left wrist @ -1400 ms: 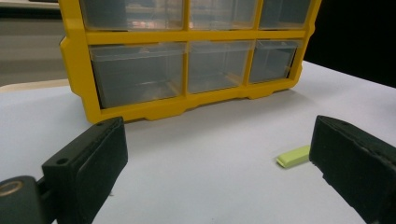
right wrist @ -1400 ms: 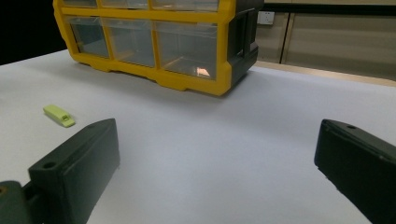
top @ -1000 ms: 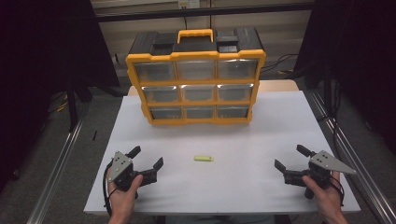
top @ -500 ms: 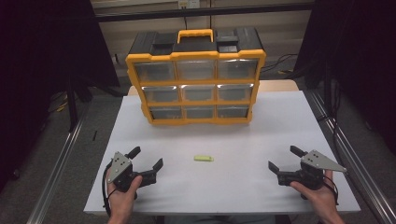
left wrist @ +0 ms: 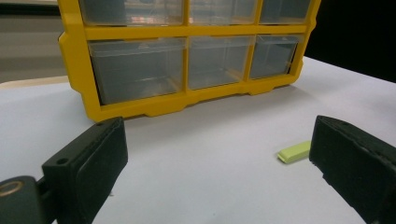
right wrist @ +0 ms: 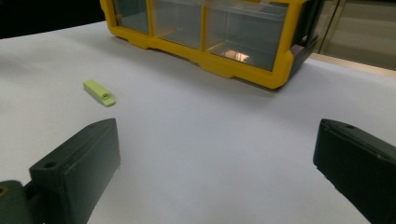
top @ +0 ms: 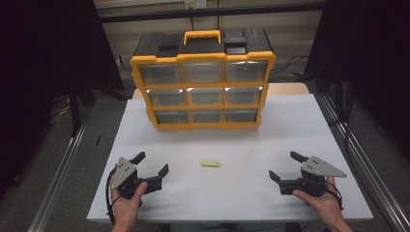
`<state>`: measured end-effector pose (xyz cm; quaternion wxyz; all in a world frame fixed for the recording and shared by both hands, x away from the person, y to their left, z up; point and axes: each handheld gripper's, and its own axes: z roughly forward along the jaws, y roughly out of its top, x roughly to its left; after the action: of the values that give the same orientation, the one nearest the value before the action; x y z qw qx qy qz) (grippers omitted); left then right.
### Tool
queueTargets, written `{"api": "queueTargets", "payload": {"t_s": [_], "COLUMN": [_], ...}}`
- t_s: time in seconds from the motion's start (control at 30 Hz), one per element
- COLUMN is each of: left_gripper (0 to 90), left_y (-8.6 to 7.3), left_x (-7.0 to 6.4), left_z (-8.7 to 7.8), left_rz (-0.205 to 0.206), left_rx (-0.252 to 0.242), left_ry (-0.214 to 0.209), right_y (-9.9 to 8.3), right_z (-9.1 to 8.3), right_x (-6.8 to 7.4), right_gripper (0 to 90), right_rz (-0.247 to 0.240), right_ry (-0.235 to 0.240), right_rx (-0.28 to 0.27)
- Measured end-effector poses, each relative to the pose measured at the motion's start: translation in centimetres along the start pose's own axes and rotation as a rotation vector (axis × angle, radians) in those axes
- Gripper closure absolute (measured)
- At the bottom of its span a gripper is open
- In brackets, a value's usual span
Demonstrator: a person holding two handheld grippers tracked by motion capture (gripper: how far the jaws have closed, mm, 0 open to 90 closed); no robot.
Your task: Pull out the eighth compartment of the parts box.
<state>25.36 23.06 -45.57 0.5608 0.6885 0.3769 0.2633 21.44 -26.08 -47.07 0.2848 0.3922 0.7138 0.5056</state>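
From the high view, I have the small yellow-green piece [top: 211, 164] lying flat on the white table [top: 300, 125], between my two tools and well apart from both. Nothing has been picked up, and all nine drawers of the orange organizer [top: 202, 79] at the far side look closed, so I judge the work is at its very start: the reach, the grasp and whatever placing follows are all left to do. My left gripper [top: 152, 165] and right gripper [top: 287, 165] rest low near the front edge, each in a hand, jaws spread wide and empty.

Along the left gripper view, the black jaws stand far apart on bare table; the piece [left wrist: 294, 151] lies just beside the right-hand jaw, not touching it as far as I can tell.

Along the right gripper view, the jaws gape equally wide, holding nothing, with the piece [right wrist: 99, 92] ahead and off to the left.
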Motion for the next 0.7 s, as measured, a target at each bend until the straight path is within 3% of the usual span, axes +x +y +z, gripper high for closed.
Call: {"api": "queueTargets", "payload": {"t_s": [0.07,0.17,0.23,0.33,0.53,0.7], "left_gripper": [4.5,4.5,4.5,4.5,4.5,4.5], "left_y": [0.0,0.0,0.0,0.0,0.0,0.0], "left_x": [0.0,0.0,0.0,0.0,0.0,-0.1], "left_z": [0.0,0.0,0.0,0.1,0.0,0.0], "left_rz": [0.001,0.002,0.007,0.006,0.008,0.009], "left_rx": [0.003,0.003,0.002,0.004,0.004,0.004], "left_ry": [0.001,0.001,0.005,-0.001,0.001,0.000], "right_y": [0.2,0.4,0.8,0.9,1.3,1.9], "right_z": [0.5,0.8,1.3,1.6,2.4,3.0], "right_x": [0.4,0.7,1.1,1.3,1.7,2.1], "right_gripper": [0.0,0.1,0.1,0.1,0.6,1.3], "right_rz": [-0.039,-0.060,-0.108,-0.122,-0.201,-0.221], "right_ry": [0.006,0.011,0.013,0.013,0.008,0.015], "right_rx": [0.005,0.004,0.000,-0.007,-0.024,-0.037]}}
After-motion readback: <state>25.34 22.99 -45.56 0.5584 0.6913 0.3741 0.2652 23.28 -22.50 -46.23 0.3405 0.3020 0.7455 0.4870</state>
